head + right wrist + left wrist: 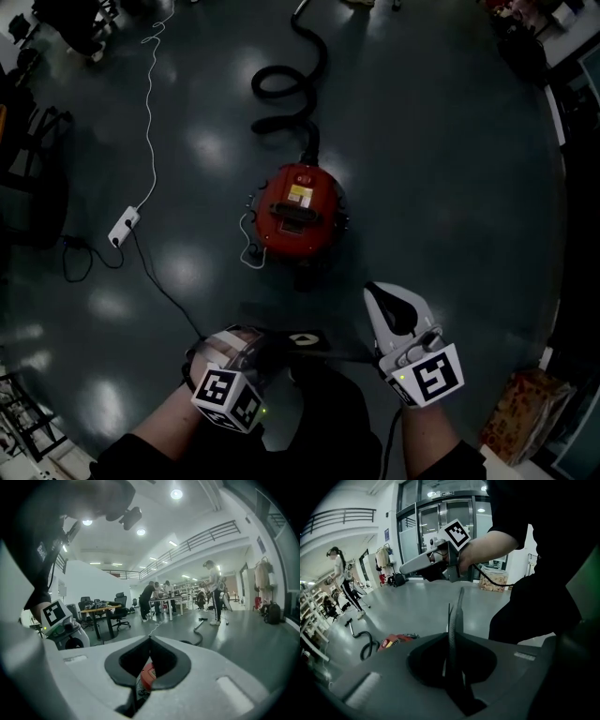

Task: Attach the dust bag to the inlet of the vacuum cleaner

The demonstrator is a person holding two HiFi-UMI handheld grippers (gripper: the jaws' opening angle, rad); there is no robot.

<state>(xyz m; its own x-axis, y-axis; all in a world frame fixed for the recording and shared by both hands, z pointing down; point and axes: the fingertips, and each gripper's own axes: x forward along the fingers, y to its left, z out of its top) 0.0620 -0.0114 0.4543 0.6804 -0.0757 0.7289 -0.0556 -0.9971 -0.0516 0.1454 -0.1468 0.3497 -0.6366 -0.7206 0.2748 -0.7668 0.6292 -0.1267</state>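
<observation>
The red vacuum cleaner point(295, 211) stands on the dark floor ahead of me, and its black hose point(291, 84) curls away behind it. Low in the head view, my left gripper point(279, 343) is shut on a thin dark dust bag point(314, 341), which reaches towards the right gripper. In the left gripper view the dust bag point(454, 616) stands edge-on between the pads of the left gripper point(452, 644), and the vacuum cleaner point(393, 641) lies beyond. My right gripper point(375, 292) is shut with nothing in it. Through the gap in the right gripper point(150, 641) the vacuum cleaner point(147, 674) shows.
A white power strip point(124, 225) with its cable lies on the floor left of the vacuum. A cardboard box point(525, 412) sits at the lower right. Several people, tables and office chairs point(119, 611) stand farther off in the hall.
</observation>
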